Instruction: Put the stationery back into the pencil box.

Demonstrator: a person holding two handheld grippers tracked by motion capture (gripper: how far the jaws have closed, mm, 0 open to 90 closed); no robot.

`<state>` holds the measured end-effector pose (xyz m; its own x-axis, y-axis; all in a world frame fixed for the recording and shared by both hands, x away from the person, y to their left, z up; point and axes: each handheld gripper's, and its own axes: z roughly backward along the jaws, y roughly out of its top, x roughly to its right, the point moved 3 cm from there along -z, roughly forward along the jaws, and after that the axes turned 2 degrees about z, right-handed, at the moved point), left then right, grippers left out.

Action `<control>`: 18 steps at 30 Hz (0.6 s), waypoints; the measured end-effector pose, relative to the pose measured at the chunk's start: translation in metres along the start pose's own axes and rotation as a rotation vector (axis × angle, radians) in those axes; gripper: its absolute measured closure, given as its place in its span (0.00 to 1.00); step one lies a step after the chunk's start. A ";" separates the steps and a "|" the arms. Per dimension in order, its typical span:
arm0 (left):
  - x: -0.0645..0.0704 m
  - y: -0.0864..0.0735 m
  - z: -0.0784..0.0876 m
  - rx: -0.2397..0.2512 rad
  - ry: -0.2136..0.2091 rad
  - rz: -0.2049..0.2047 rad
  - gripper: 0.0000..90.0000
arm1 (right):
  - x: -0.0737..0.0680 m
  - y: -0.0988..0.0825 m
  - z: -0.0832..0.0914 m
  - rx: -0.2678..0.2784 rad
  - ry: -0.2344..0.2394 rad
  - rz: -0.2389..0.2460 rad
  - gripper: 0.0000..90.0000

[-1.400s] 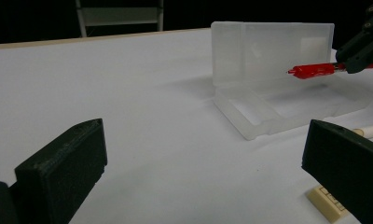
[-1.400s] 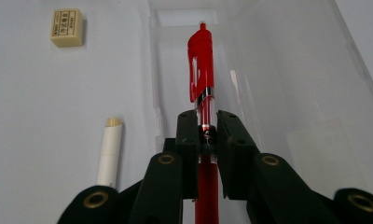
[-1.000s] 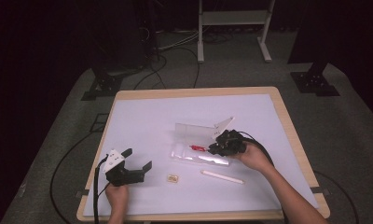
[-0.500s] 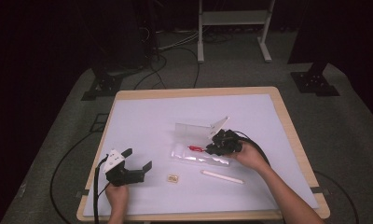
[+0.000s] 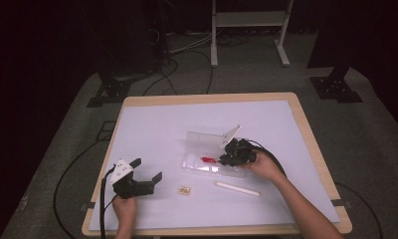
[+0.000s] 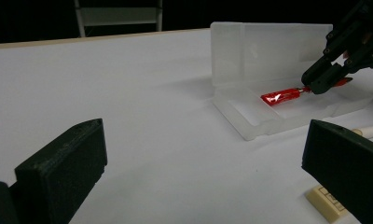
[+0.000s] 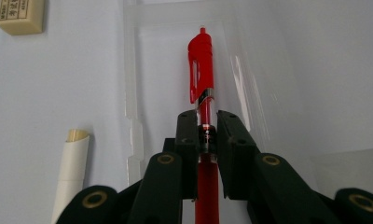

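In the high view, the left gripper [image 5: 145, 174] sits at the lower left of the frame, close to the near edge of the table [image 5: 306, 129], held by a hand [image 5: 123, 208] that comes in from the bottom. Its jaws stand wide apart with nothing between them; in the left gripper view the two black pads rise at the lower left and lower right corners with only bare white tabletop in the gap.

A little further in, near the lower middle of the high view, a small cream eraser [image 5: 185, 190] lies flat, and to its right a white stick [image 5: 237, 188] lies lengthwise, just below the case. In the right gripper view the eraser [image 7: 20, 16] is at the upper left corner and the white stick [image 7: 72, 172] runs along the lower left.

Past those, at the centre of the high view, an open clear plastic case [image 5: 207, 167] rests on the table with its lid standing up behind it. The right gripper [image 5: 224, 158] is at the case's right end, held by the hand [image 5: 264, 167] reaching in from the lower right. Its jaws are nearly together and clamp a red pen [image 5: 208, 160] by the barrel. In the right gripper view the red pen [image 7: 201, 70] points up the middle of the frame, its clip end over the case's tray [image 7: 161, 56]. The left gripper view shows the pen [image 6: 281, 95] at the right of centre, lying low over the tray; whether it touches the bottom I cannot tell
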<state>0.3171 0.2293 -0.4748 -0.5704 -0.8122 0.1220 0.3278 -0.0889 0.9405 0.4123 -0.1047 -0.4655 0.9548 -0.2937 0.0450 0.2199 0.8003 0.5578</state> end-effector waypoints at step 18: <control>0.000 0.000 0.000 0.002 -0.003 0.003 0.00 | 0.000 -0.003 -0.004 -0.028 0.005 -0.006 0.84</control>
<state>0.3172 0.2297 -0.4748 -0.5714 -0.8110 0.1253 0.3279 -0.0857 0.9408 0.4129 -0.1051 -0.4705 0.9545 -0.2959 0.0375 0.2310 0.8128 0.5347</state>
